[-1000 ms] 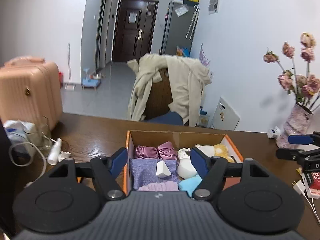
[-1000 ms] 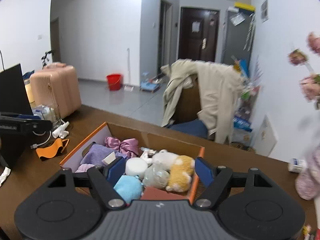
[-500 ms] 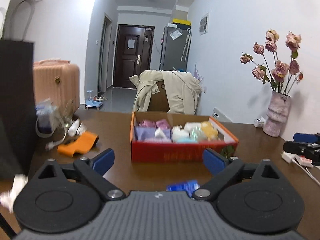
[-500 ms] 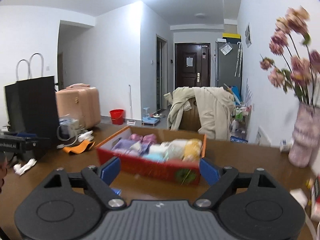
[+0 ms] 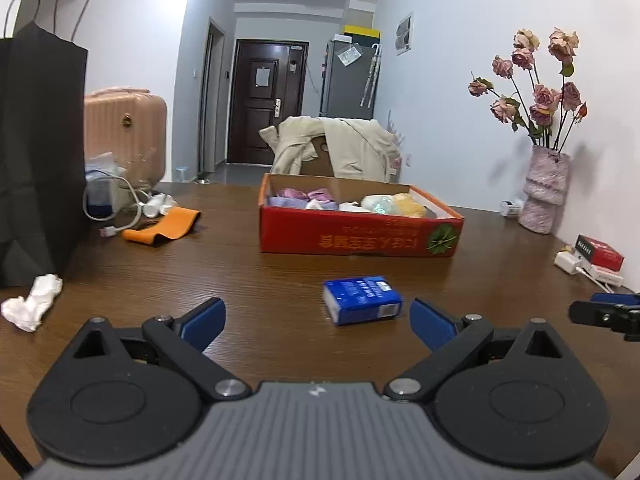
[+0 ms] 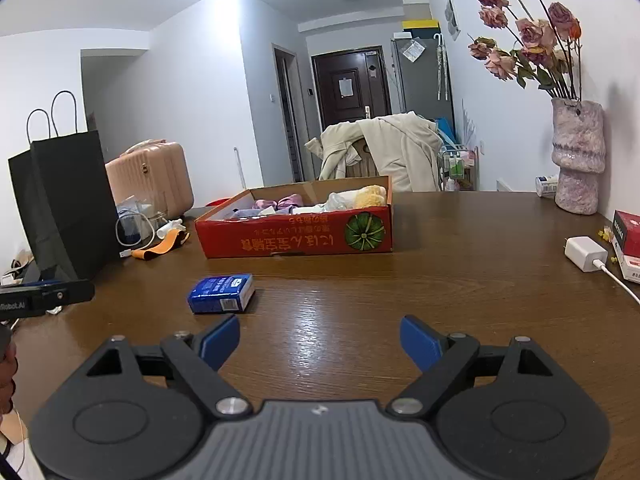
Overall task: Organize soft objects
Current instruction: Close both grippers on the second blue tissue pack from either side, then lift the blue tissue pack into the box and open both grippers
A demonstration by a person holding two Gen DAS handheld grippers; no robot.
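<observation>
On the brown table point(image 5: 248, 280), both grippers, left point(image 5: 316, 322) and right point(image 6: 320, 342), are spread wide and empty. The blue tissue pack point(image 5: 362, 299) looks next; it likely goes in the red box point(image 5: 360, 236).

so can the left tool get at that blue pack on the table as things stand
Probably yes. The left tool is open and empty, and the blue pack lies just ahead of it on the bare table, slightly towards its right finger, with nothing in between.

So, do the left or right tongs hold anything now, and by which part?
Nothing is held. The left tongs and the right tongs are both open and empty; the blue packet lies free on the table.
</observation>
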